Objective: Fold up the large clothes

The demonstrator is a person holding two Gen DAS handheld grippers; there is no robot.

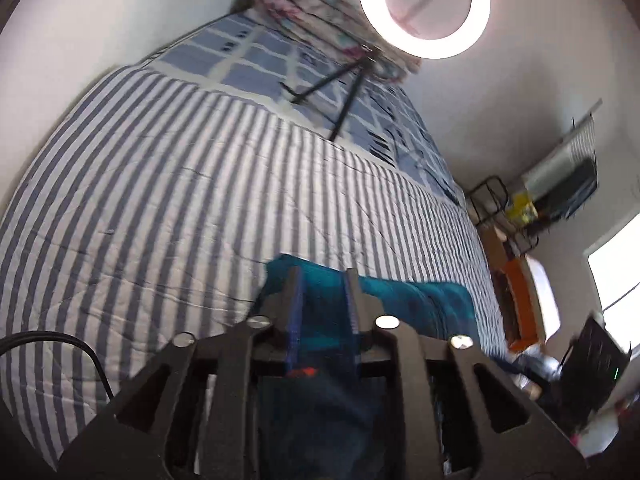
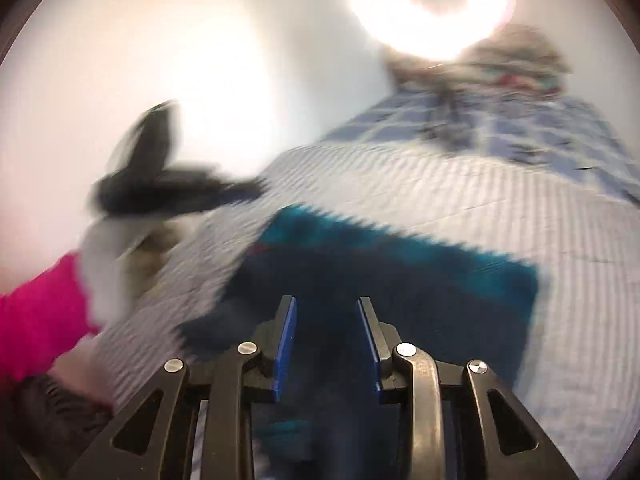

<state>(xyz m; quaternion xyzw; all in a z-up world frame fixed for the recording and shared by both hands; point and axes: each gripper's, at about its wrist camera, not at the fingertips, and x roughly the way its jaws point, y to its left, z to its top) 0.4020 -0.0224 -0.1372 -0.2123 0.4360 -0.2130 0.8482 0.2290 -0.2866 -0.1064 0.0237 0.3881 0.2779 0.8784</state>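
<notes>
A teal and dark blue garment (image 1: 420,300) lies folded into a rough rectangle on the striped bed cover (image 1: 180,200). My left gripper (image 1: 324,272) hovers over the garment's near left part, jaws apart, blue pads clear of the cloth. The right wrist view is blurred. There the garment (image 2: 400,248) spreads ahead of my right gripper (image 2: 326,300), whose jaws stand apart above its near edge. I see no cloth pinched in either one. To the left, the black left gripper (image 2: 256,190) shows as a smear, held by a hand with a pink sleeve (image 2: 40,312).
A lit ring light (image 1: 424,50) stands on tripod legs (image 1: 344,108) on the far checked blanket, with a patterned bedding pile (image 1: 312,12) behind. Right of the bed are an orange box (image 1: 520,308), a rack and a bright window (image 1: 616,272). A black cable (image 1: 80,344) trails left.
</notes>
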